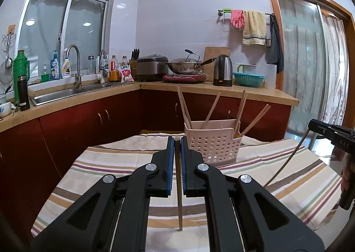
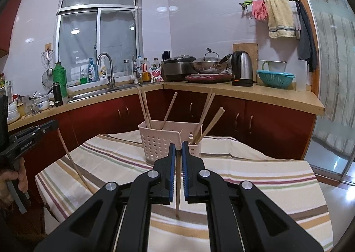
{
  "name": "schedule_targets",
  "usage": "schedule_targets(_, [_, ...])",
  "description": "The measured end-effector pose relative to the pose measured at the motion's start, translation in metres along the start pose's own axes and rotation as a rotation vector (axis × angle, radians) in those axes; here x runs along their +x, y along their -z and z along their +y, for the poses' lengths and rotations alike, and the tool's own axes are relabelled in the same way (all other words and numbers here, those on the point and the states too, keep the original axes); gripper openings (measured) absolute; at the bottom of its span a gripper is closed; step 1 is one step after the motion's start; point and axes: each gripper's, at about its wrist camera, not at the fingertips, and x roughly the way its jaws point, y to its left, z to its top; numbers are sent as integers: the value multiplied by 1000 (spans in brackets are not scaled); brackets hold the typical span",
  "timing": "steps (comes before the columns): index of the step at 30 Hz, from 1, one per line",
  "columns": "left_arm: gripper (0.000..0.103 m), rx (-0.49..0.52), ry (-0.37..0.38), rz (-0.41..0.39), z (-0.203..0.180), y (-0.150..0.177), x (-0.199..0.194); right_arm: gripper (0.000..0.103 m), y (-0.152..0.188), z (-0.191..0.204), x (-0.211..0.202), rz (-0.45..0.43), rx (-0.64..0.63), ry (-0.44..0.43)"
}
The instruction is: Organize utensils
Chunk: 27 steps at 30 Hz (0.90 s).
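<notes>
Each gripper holds one wooden chopstick upright above a striped tablecloth (image 1: 111,163). The left gripper (image 1: 177,141) has its jaws pinching a chopstick (image 1: 179,196) whose thin end points down at the cloth; its blunt top sits level with the blue-padded fingertips. The right gripper (image 2: 178,147) has its jaws closed the same way on a second chopstick (image 2: 178,192), also hanging tip-down.

Just beyond both grippers stands a pale pink perforated utensil holder (image 1: 213,143) with several chopsticks (image 1: 212,108) leaning at different angles, some in the main compartment and some in the small side pocket.

The left wrist view catches the right gripper at its right edge, with its chopstick slanting down to the cloth. The right wrist view shows the left gripper (image 2: 53,124) at its left edge, with the person's hand (image 2: 13,181) on the handle.

Whether either tip touches the cloth is hard to tell. The counter (image 1: 221,90) behind carries a kettle (image 1: 223,70) and a wok (image 1: 184,67).
</notes>
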Motion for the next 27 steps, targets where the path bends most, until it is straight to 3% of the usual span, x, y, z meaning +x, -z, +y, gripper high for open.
schedule_targets(7, [7,-25,-36,-19,4,-2,13,7,-3,7,10,-17,-36,51])
schedule_targets(18, [7,-10,-51,-39,2,-4,26,7,-8,11,18,-36,-39,43])
schedule_targets(27, [7,-59,-33,3,7,2,36,7,-6,10,21,-30,-35,32])
